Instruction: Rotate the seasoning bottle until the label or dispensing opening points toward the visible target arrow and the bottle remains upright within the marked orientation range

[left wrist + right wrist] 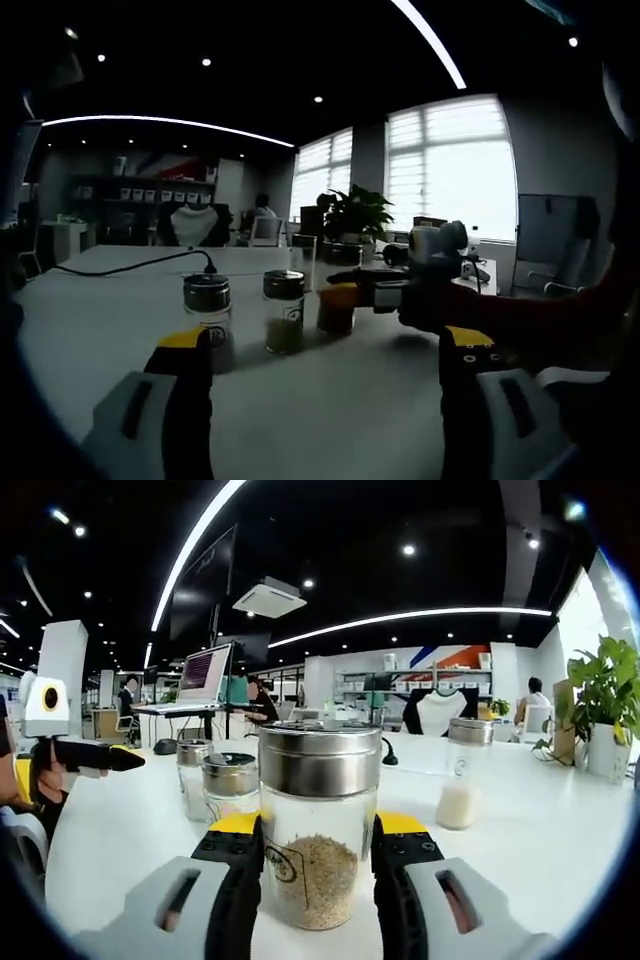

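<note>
Right gripper point(318, 865) fingers clamp the steel-lidded glass seasoning bottle point(318, 825), six o'clock; twist slowly, keep it vertical. Left gripper point(325, 375) fingers apart.

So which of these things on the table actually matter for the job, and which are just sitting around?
In the job:
- seasoning bottle, upright
- right gripper, shut on it
- left gripper, open

Lying about:
- other jars
- black cable
- potted plant

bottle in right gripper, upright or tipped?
Upright: the bottle stands on the table, lid level, between the right gripper fingers.
</note>
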